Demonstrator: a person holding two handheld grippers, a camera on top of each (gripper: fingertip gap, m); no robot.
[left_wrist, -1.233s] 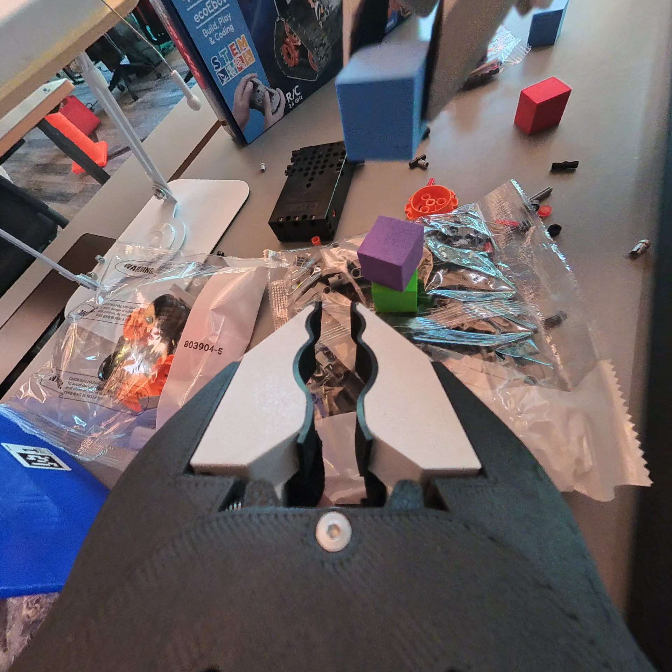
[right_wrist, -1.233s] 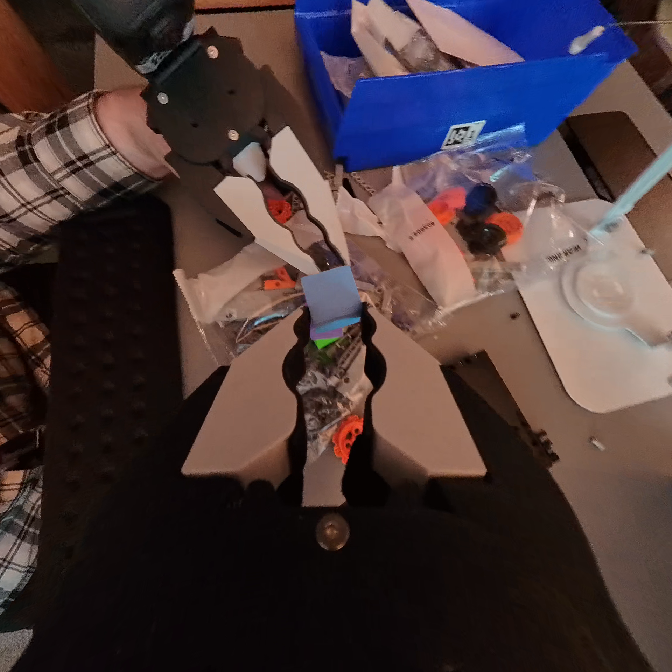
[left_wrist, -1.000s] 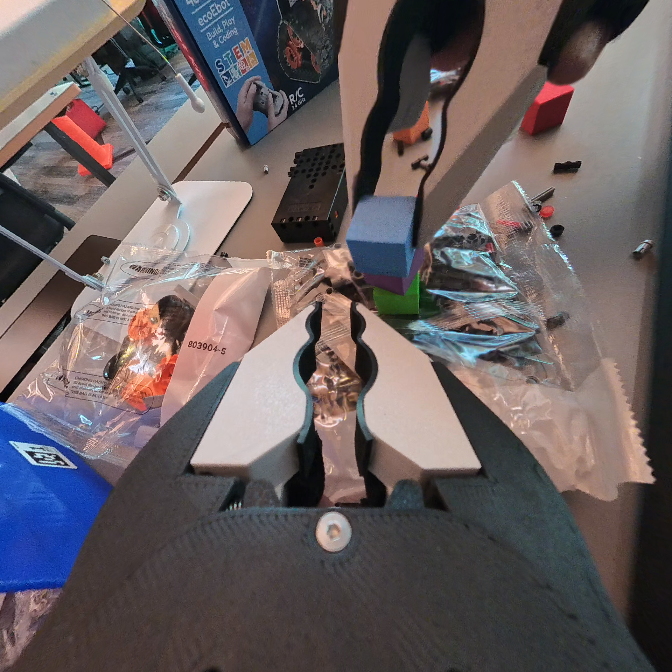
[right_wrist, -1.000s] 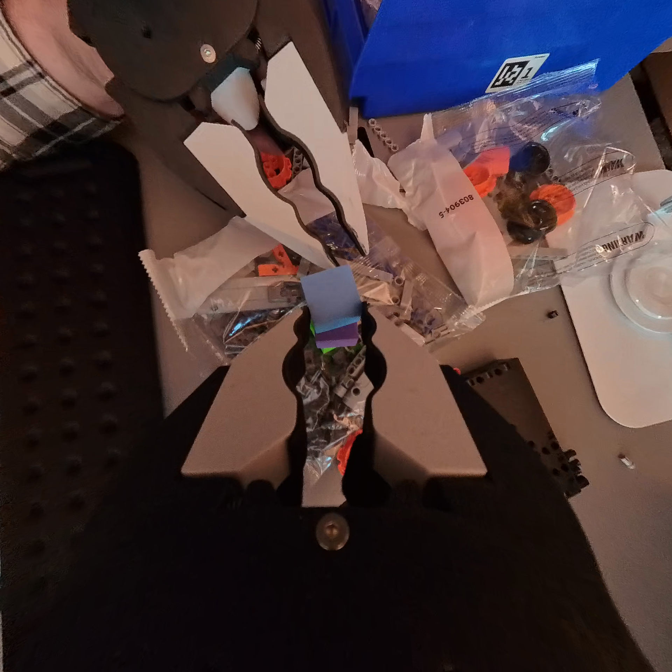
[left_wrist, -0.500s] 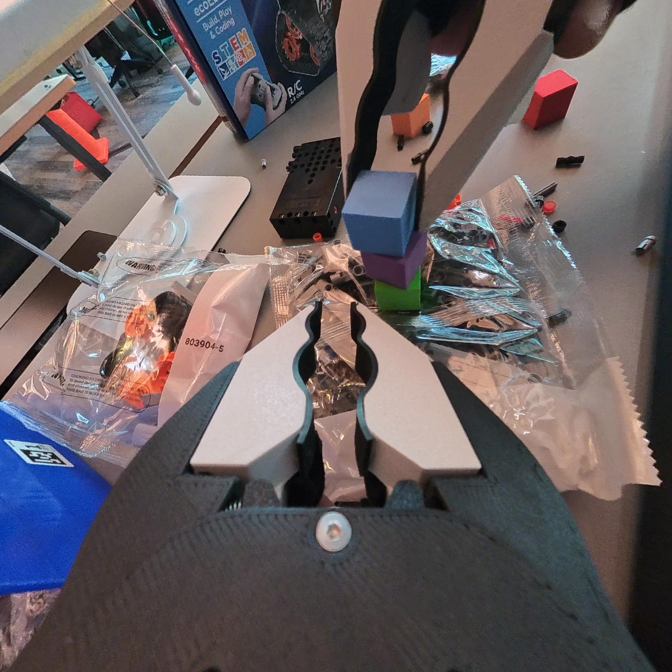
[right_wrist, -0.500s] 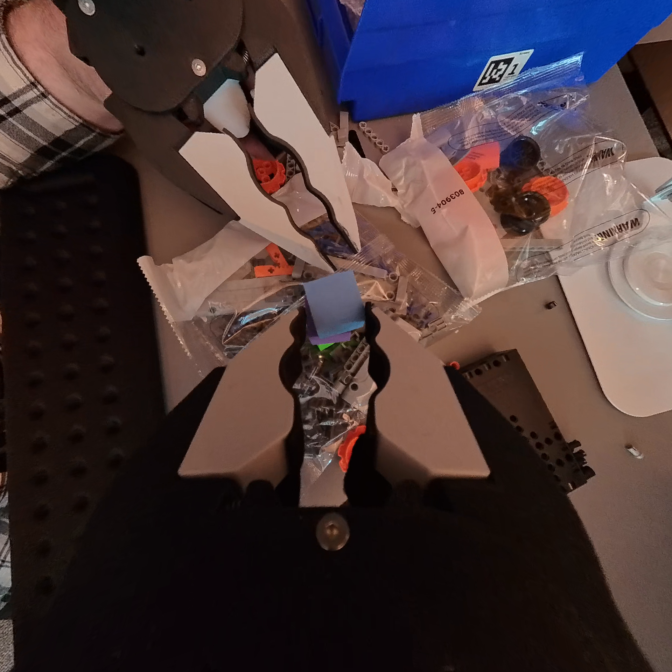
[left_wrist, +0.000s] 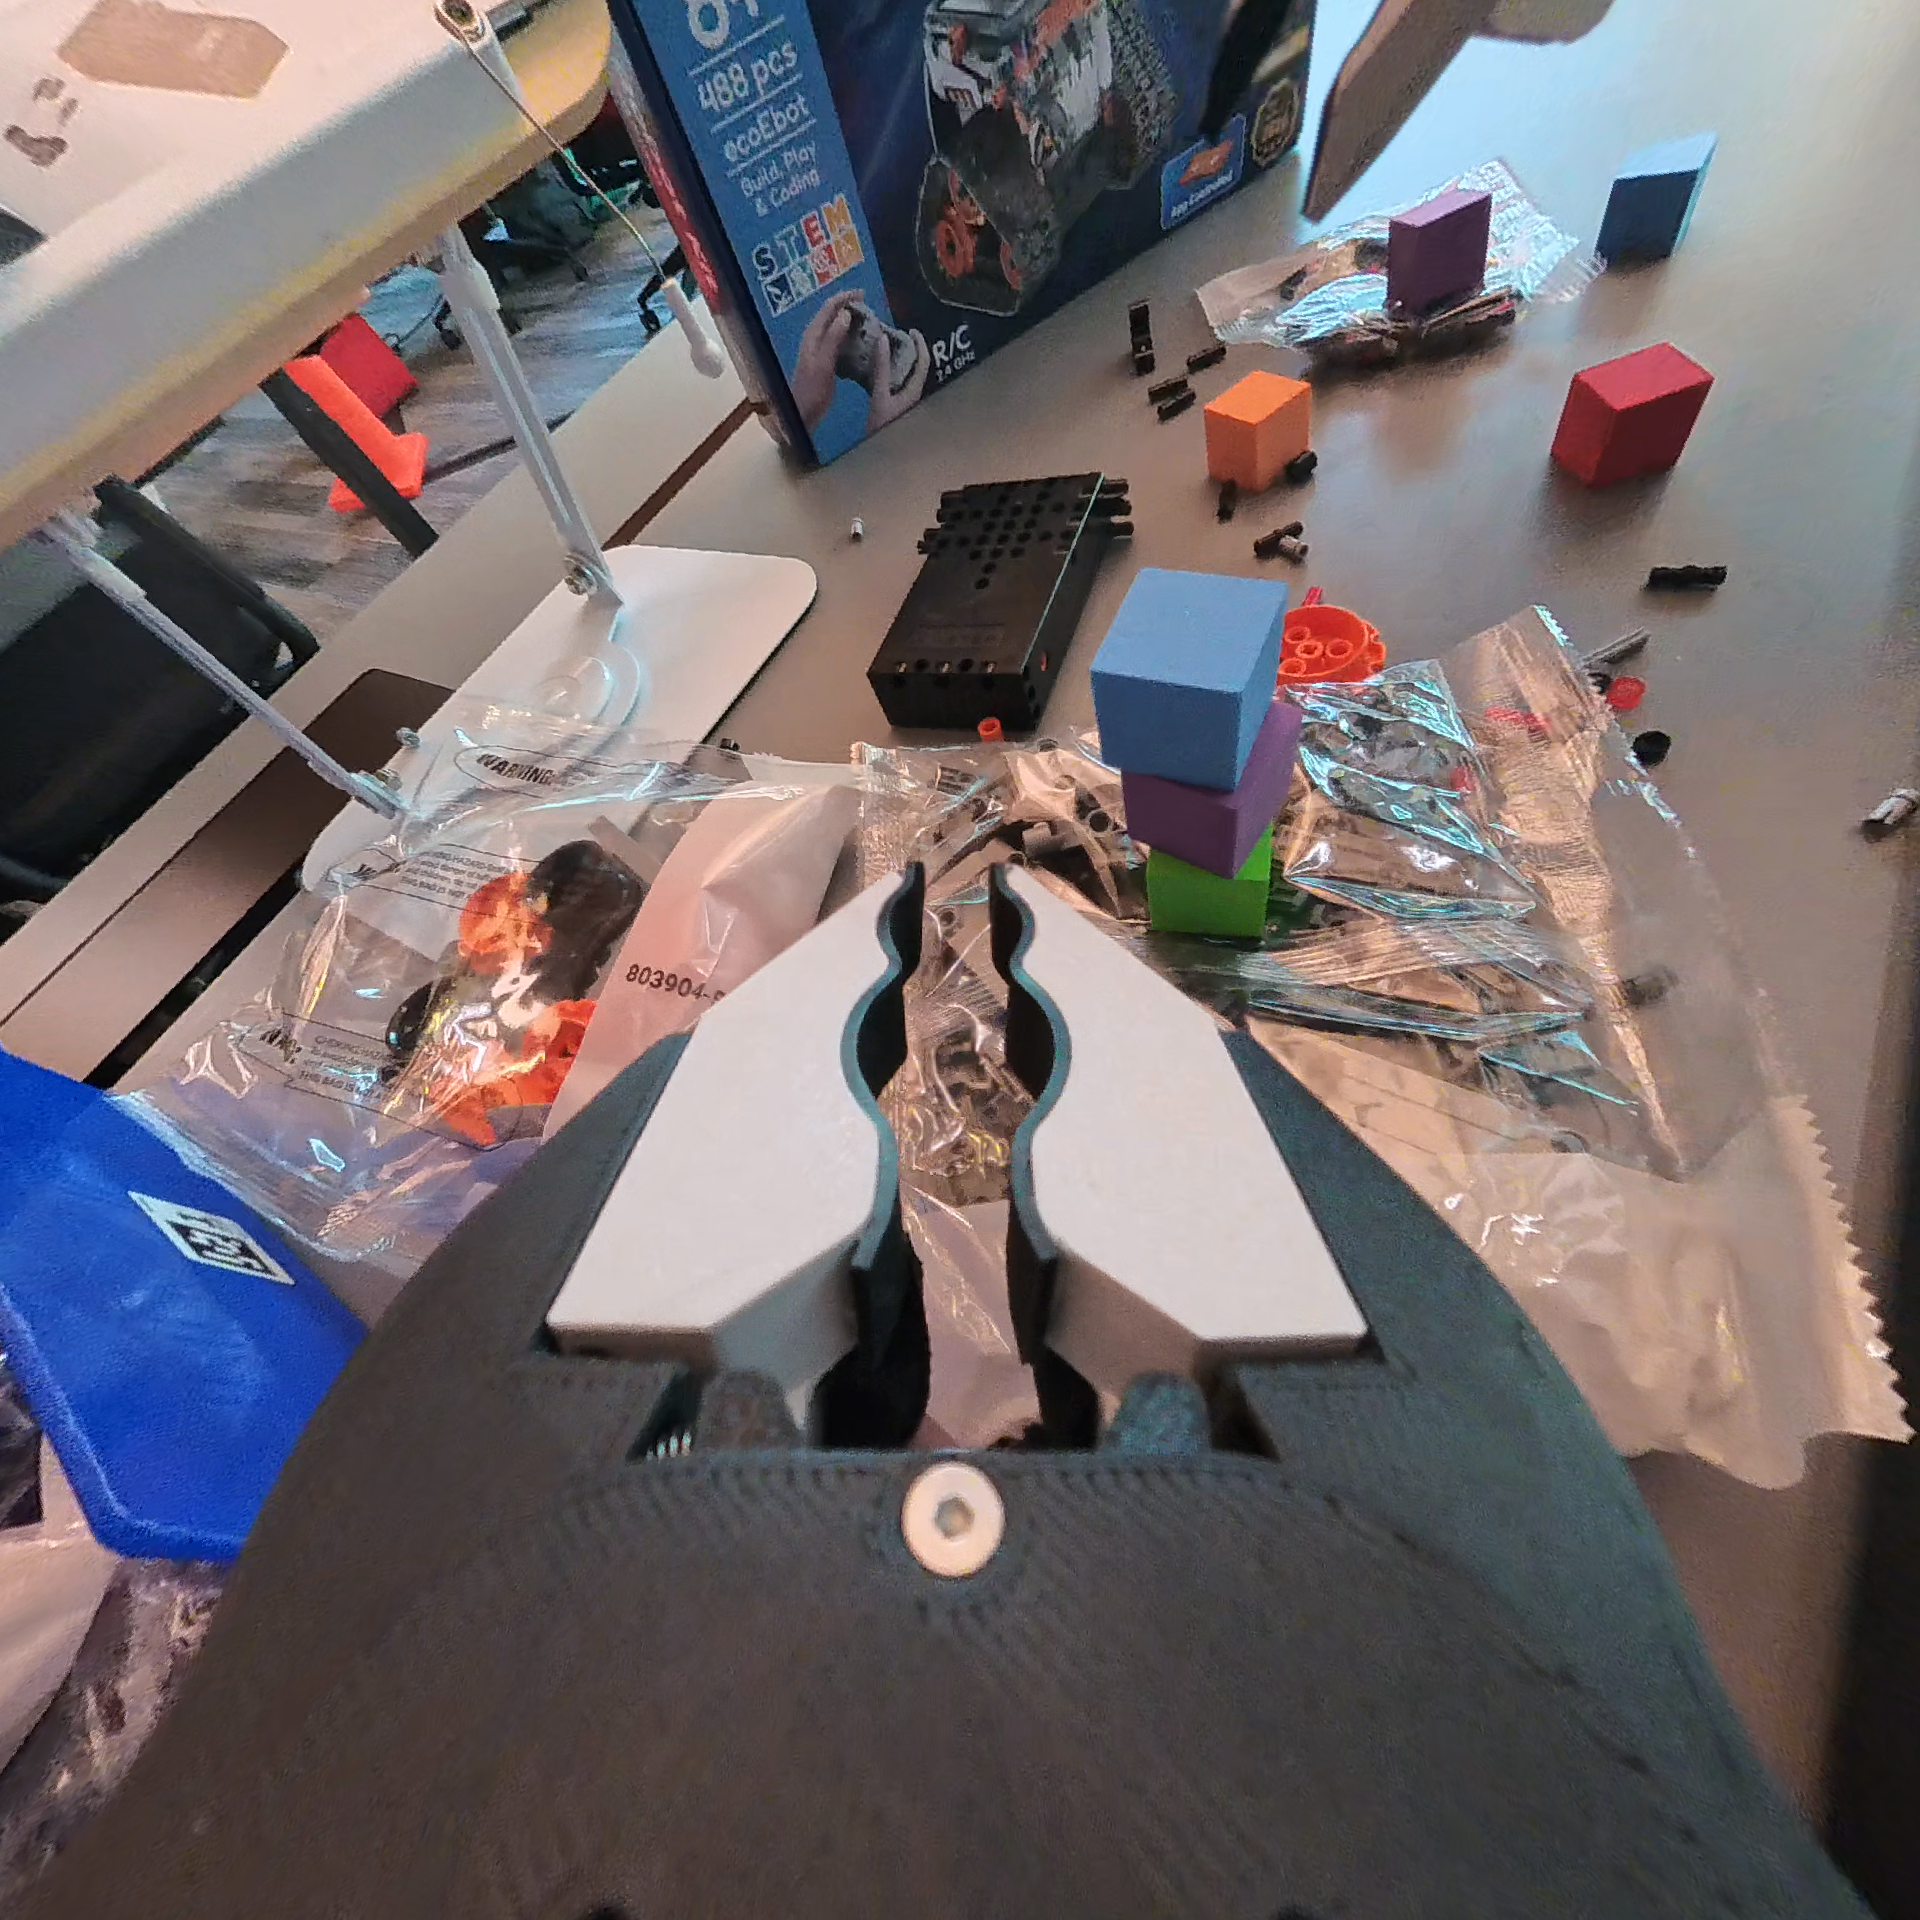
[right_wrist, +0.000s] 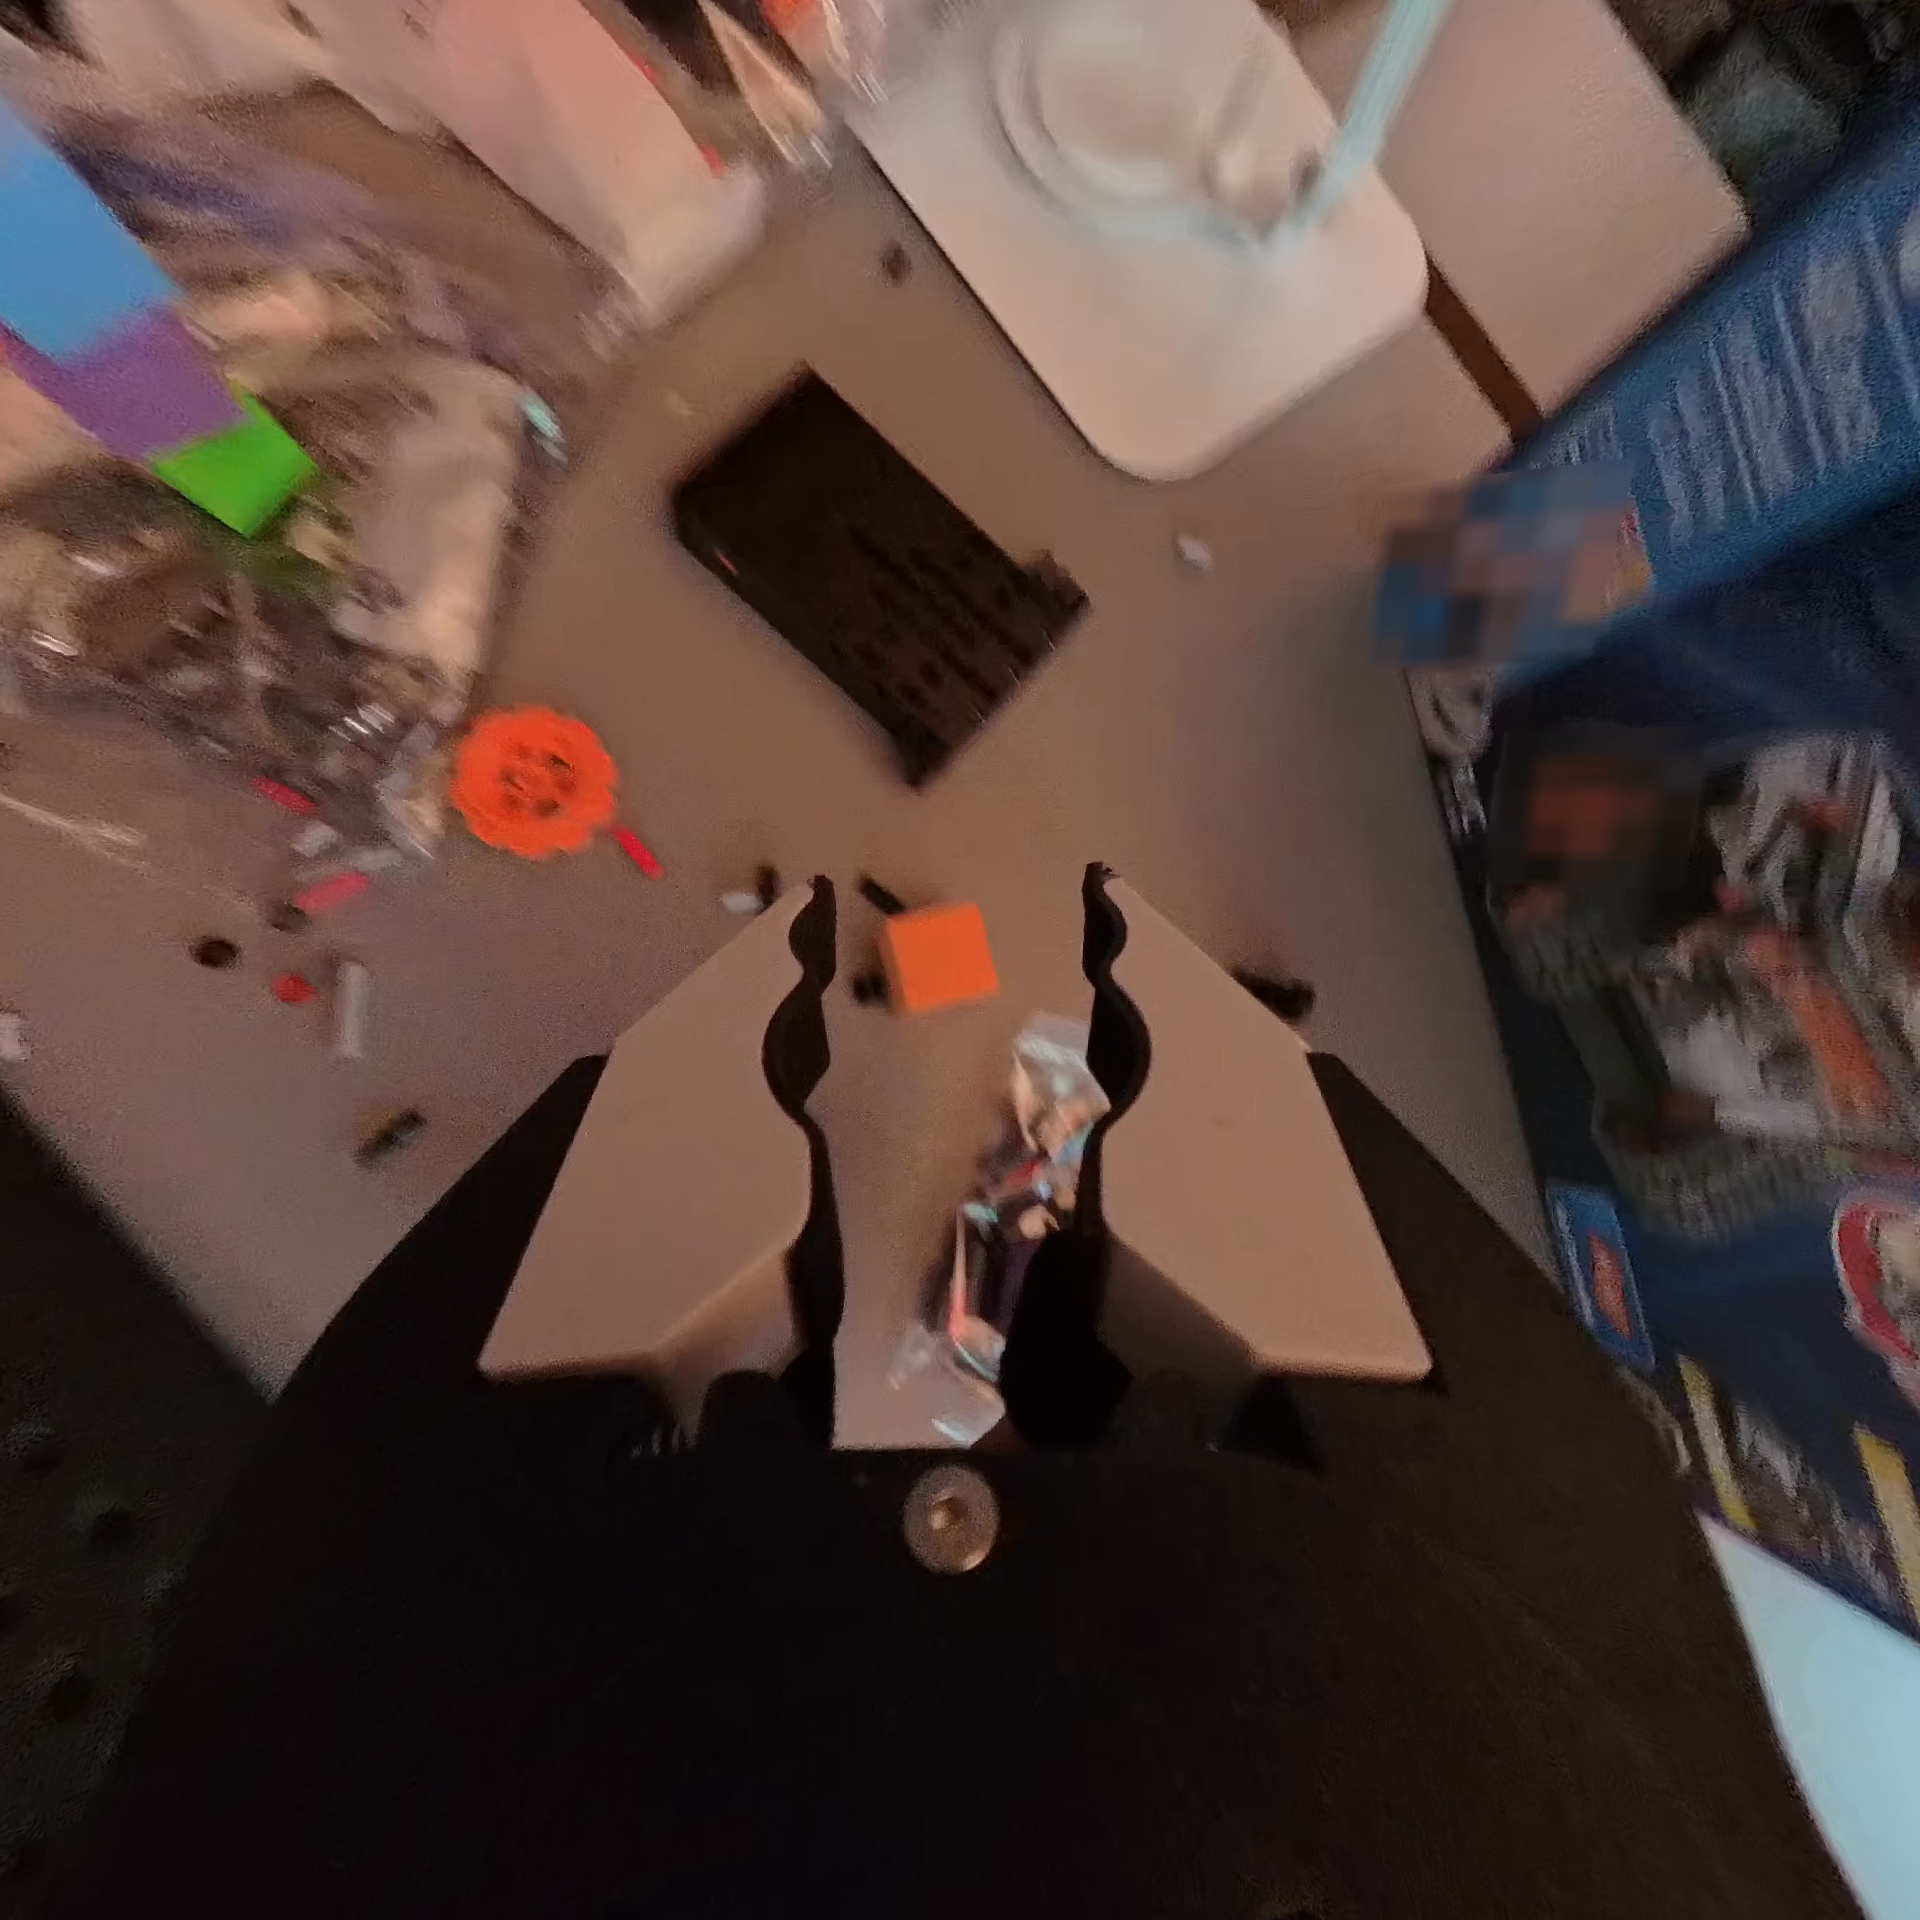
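Blue cube (left_wrist: 1184, 675) atop purple cube (left_wrist: 1210, 795) atop green cube (left_wrist: 1205, 896), slightly skewed stack on clear plastic bag (left_wrist: 1455, 914)

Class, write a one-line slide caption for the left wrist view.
Left gripper hovers nearly closed over clear plastic parts bags, facing a leaning foam-cube stack: blue on purple on green.

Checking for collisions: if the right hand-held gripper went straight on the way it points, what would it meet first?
Probably the orange cube, lying between the open right hand-held gripper's fingertips in its blurred view; depth is unclear.

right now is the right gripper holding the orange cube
No, the right gripper is open above the orange cube, which sits on the table.
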